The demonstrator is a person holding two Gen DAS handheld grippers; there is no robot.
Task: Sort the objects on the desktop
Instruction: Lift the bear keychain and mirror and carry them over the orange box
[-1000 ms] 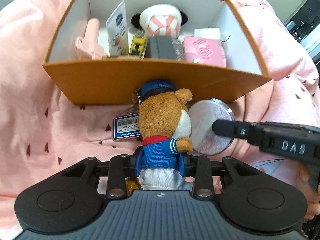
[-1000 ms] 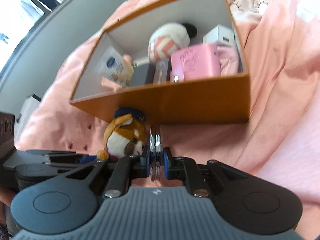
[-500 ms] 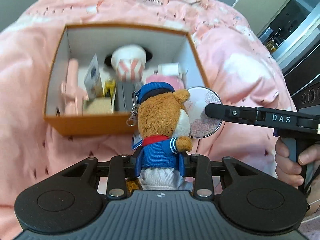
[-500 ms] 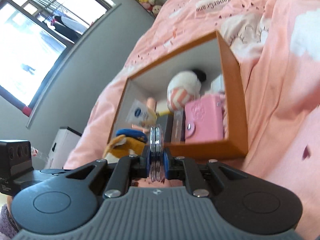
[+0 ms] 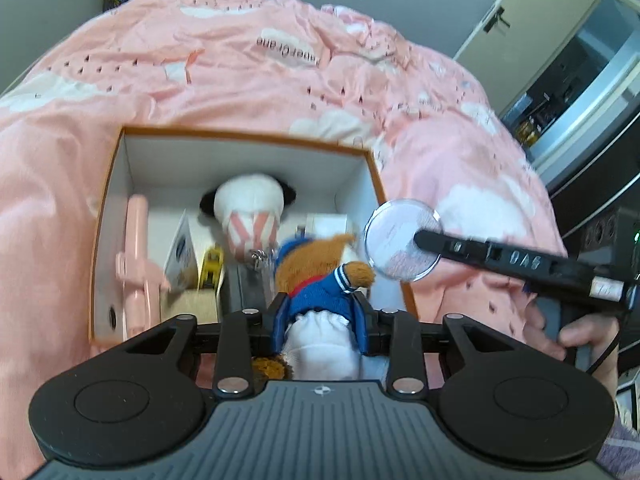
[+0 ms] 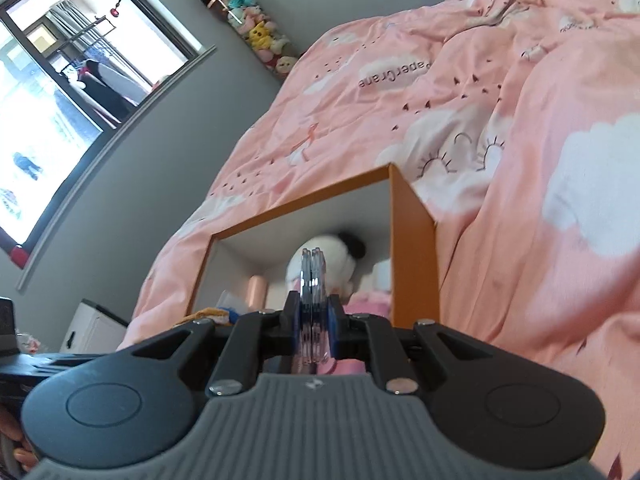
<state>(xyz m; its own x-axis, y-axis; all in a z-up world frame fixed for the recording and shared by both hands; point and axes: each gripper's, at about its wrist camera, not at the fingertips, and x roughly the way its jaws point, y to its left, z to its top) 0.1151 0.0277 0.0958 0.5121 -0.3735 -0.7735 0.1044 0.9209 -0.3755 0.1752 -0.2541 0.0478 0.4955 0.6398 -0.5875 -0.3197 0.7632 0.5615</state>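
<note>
My left gripper (image 5: 320,314) is shut on a brown plush bear in a blue jacket (image 5: 320,280) and holds it tipped forward over the near right part of the orange box (image 5: 105,216). My right gripper (image 6: 314,330) is shut on a round clear compact (image 6: 311,280), seen edge-on. In the left wrist view the compact (image 5: 402,240) hangs just outside the box's right wall, level with its rim. The box (image 6: 412,264) holds a white striped plush (image 5: 250,216), a pink tool (image 5: 136,256), a sachet and a yellow item.
The box rests on a rumpled pink duvet (image 5: 248,76) covering the bed. A grey wall with a window (image 6: 60,120) and a hanging row of plush toys (image 6: 248,32) lies to the left. A doorway and dark cabinet (image 5: 592,128) stand at the right.
Both grippers have risen and moved forward. The bear now leans over the box interior instead of hanging before its front wall. The compact has come up level with the box's right rim.
</note>
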